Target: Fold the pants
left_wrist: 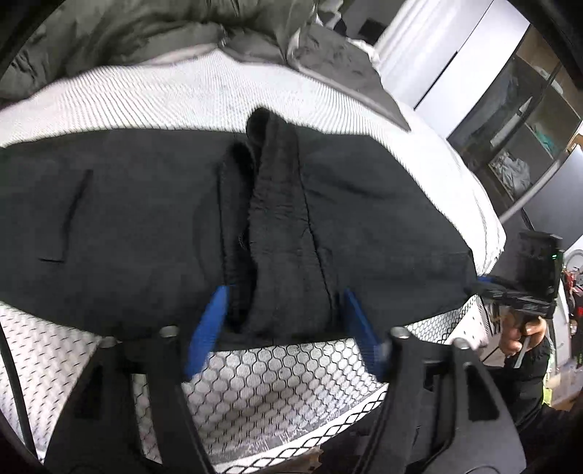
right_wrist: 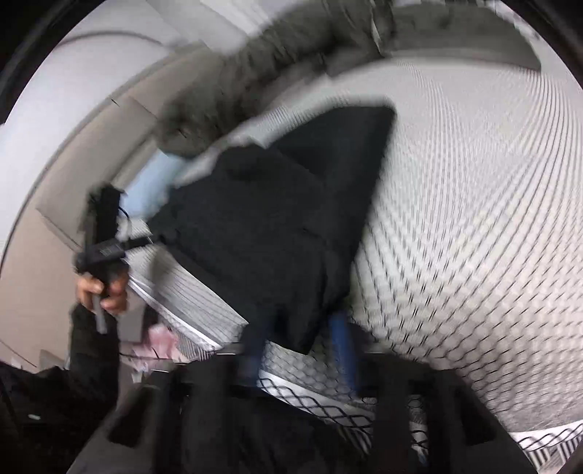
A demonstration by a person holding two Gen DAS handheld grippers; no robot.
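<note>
Folding black pants (left_wrist: 153, 218) on a bed; the mattress (left_wrist: 182, 98) is the landmark here, white with a woven cover and honeycomb mesh along its near side. The pants lie spread flat across the mattress top, reaching its near edge, with a grey duvet (left_wrist: 127, 32) bunched at the mattress's far side. Step in hand looks like an early fold: cloth already doubled into a broad slab, with a raised ridge of fabric running down the middle. The left gripper (left_wrist: 284, 313) sits at the mattress's near edge, blue jaws apart, straddling that ridge; pads look off the cloth, so not clamped. The right gripper (right_wrist: 302, 339), in a blurred view, is at the pants' corner on the same edge, jaws parted with the corner between them; a grip is not evident. Next move, as a judgement: close both on the near hem, lift evenly, carry it toward the mattress's far side without dragging the lower layer.
</note>
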